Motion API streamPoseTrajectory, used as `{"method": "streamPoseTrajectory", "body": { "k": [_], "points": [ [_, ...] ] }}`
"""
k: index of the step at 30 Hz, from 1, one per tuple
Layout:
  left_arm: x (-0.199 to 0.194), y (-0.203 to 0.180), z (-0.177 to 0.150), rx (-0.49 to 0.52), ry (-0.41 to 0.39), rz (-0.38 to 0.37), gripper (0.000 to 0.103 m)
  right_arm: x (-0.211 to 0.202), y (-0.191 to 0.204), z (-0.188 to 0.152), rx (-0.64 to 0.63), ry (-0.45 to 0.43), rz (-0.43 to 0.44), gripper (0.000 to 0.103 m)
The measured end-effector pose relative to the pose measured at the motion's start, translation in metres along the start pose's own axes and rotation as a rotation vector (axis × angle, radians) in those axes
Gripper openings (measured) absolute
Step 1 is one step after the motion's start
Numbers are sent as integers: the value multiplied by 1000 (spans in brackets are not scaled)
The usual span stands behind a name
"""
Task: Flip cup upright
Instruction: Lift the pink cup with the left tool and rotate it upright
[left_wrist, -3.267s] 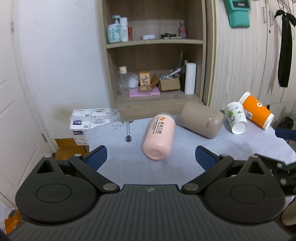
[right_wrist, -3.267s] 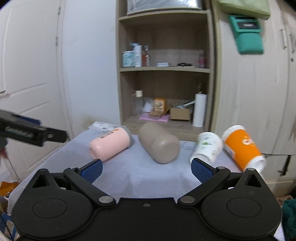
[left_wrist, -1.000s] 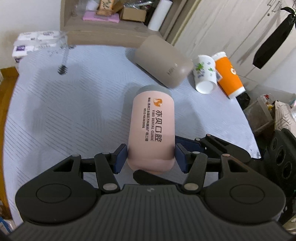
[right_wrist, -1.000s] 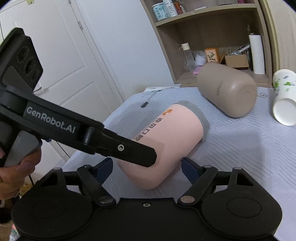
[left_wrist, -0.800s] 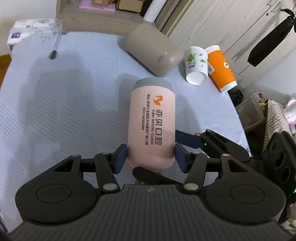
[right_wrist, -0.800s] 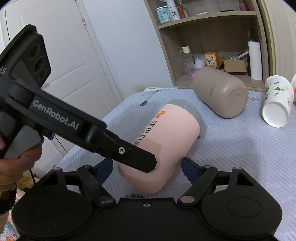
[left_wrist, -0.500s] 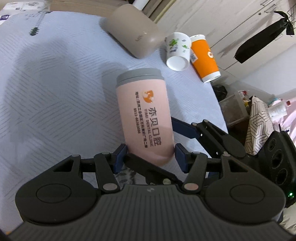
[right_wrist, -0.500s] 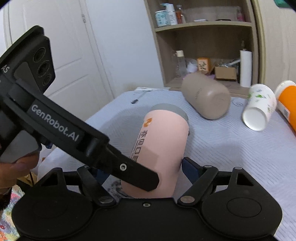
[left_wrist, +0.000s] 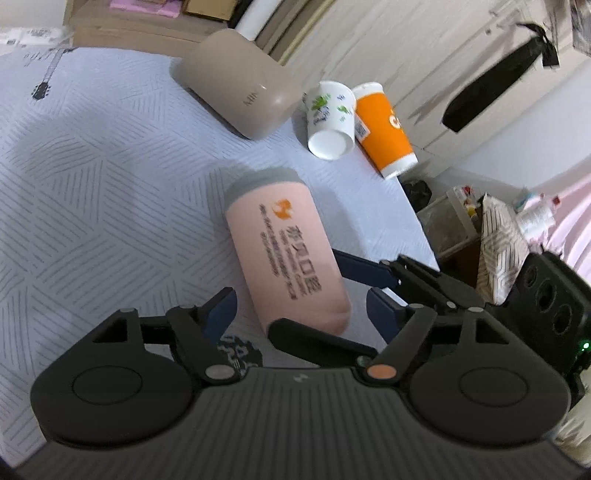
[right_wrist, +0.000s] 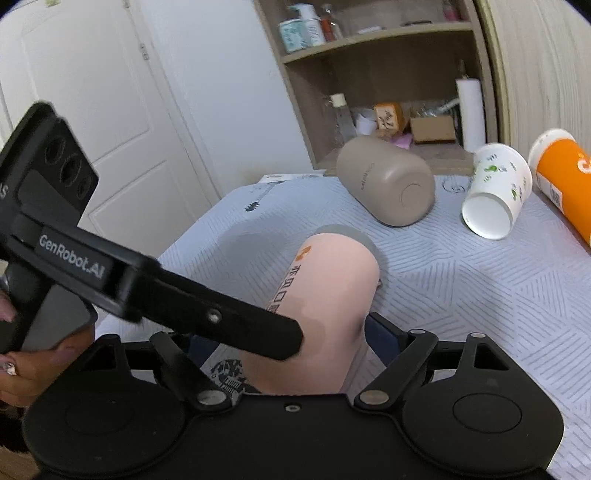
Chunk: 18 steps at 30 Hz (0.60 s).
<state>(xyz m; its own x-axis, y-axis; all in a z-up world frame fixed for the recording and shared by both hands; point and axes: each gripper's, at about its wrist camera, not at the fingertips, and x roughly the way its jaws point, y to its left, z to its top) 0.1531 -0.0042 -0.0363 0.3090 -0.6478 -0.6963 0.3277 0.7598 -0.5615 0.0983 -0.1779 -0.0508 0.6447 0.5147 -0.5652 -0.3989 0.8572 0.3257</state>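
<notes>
The pink cup with a grey lid and an orange logo stands tilted on the table, lid end away from both cameras; it also shows in the right wrist view. My left gripper has its blue pads apart, with gaps on both sides of the cup's base. My right gripper has its pads around the cup's lower body; the left gripper's finger crosses in front and hides the left pad, so contact is unclear.
A tan cup, a white floral paper cup and an orange paper cup lie on their sides at the far right of the light patterned tablecloth. A wooden shelf stands behind. The table's right edge is close.
The pink cup has been lifted from lying flat to a steep tilt. The left gripper's pads, shut on it before, have now spread apart from its base.
</notes>
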Motion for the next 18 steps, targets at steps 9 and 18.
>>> {"method": "streamPoseTrajectory", "body": {
  "k": [9, 18],
  "points": [
    [18, 8, 28, -55, 12, -16, 82, 21, -32, 21, 210, 154, 86, 92],
    [28, 7, 23, -45, -11, -48, 74, 25, -39, 24, 230, 173, 79, 73]
  ]
}}
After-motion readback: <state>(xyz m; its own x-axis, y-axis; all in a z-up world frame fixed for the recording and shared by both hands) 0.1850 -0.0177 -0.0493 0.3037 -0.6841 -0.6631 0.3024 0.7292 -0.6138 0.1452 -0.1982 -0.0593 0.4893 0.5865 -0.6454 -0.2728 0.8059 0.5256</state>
